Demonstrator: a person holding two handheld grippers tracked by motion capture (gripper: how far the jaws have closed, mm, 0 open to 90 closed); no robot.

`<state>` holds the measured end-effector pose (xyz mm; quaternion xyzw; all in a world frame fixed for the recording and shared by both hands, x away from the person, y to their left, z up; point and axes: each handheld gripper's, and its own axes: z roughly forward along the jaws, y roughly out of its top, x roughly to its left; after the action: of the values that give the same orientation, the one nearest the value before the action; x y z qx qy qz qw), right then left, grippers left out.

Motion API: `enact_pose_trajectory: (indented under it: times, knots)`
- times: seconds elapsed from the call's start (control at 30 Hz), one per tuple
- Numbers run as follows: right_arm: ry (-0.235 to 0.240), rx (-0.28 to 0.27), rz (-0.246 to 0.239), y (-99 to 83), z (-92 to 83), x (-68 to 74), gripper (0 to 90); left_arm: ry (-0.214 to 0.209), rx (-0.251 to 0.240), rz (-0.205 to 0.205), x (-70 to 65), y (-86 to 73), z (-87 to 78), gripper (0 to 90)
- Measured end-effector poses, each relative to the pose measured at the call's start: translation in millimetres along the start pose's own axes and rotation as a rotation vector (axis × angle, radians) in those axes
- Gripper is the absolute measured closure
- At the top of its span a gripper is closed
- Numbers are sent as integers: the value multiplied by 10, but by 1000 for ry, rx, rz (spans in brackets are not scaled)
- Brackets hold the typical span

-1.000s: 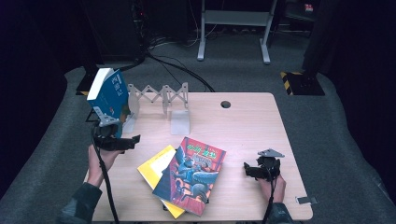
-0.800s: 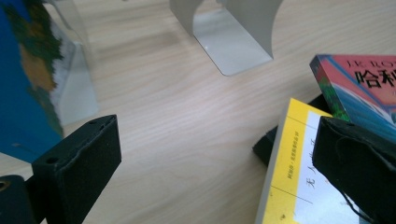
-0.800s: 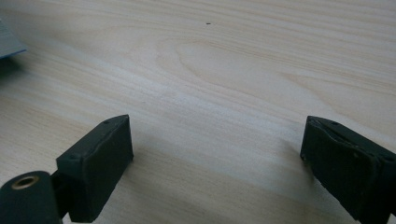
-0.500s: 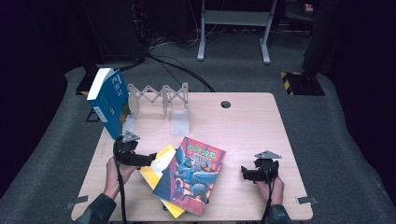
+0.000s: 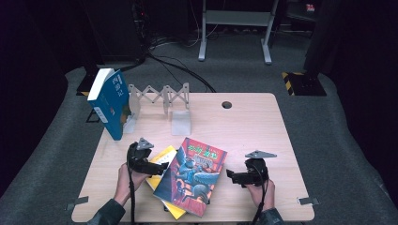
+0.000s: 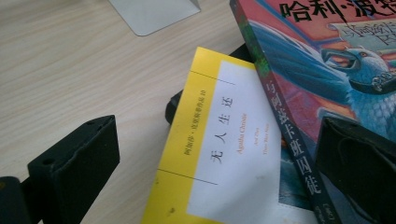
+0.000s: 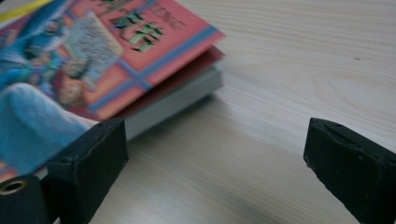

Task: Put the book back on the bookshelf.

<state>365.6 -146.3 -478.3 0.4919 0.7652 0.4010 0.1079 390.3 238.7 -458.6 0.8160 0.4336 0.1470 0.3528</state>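
I am seeing the accordion book rack [image 5: 159,97] at the table's [image 5: 253,126] far left with a blue book [image 5: 109,103] leaning against its left end. My left gripper [image 5: 159,168] is hovering over the yellow book [image 6: 210,154], jaws spread wide on either side of it. The red illustrated book [image 5: 192,176] is lying partly on top of the yellow one. My right gripper [image 5: 231,175] is sitting low beside the red book's right edge, jaws wide, gripping nothing.
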Motion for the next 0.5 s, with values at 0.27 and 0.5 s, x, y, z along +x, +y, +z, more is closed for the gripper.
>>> enact_pose_trajectory:
  times: [0.27, 0.5]
  knots:
    - [86, 39, -28, 99, 62, 355, 114, -29, 1, 4, -71, 2, 76, 19]
    - [61, 75, -59, 110, 171, 460, 164, -55, -4, -15, -85, -21, 95, 27]
